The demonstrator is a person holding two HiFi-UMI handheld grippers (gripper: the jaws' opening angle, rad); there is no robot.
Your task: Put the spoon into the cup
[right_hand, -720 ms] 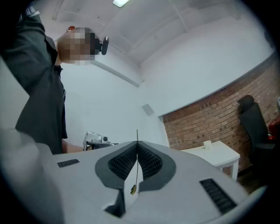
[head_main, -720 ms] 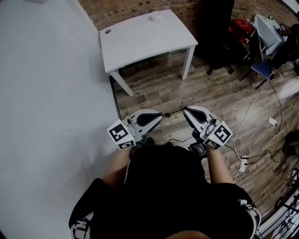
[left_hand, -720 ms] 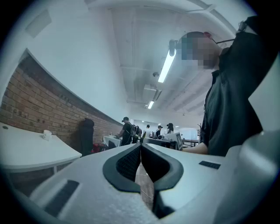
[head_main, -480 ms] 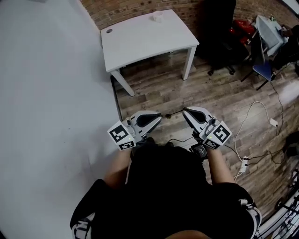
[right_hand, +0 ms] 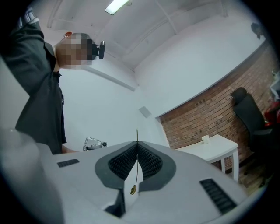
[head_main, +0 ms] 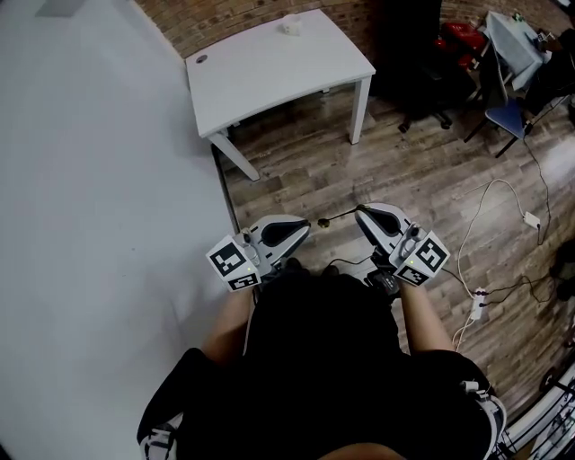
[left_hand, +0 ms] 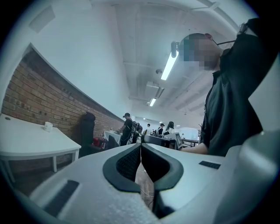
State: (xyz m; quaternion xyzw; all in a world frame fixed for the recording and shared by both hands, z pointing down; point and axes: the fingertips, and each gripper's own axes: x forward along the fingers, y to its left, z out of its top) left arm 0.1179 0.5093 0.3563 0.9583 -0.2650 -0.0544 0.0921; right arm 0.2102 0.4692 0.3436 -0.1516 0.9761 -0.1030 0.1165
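Note:
A small white cup (head_main: 289, 24) stands at the far edge of a white table (head_main: 269, 81), well ahead of me across the wooden floor. The cup (right_hand: 205, 139) shows small in the right gripper view, and in the left gripper view the cup (left_hand: 48, 127) sits at far left. My right gripper (head_main: 358, 212) is shut on a thin spoon (head_main: 334, 216) that sticks out sideways toward the left gripper (head_main: 308, 225). Between the right gripper (right_hand: 137, 146) pads the spoon (right_hand: 134, 175) shows a slim stem and a gold end. The left gripper (left_hand: 141, 148) is shut and holds nothing. Both are held close to my body.
A white wall (head_main: 90, 225) runs along my left. A black office chair (head_main: 413, 54) and a blue chair (head_main: 508, 117) stand right of the table. Cables and a power strip (head_main: 476, 305) lie on the floor at right. Several people stand far off (left_hand: 127, 127).
The head view has shifted slightly, so the table and cup sit a little higher and further left in the picture. Both grippers keep the same pose, the spoon still held.

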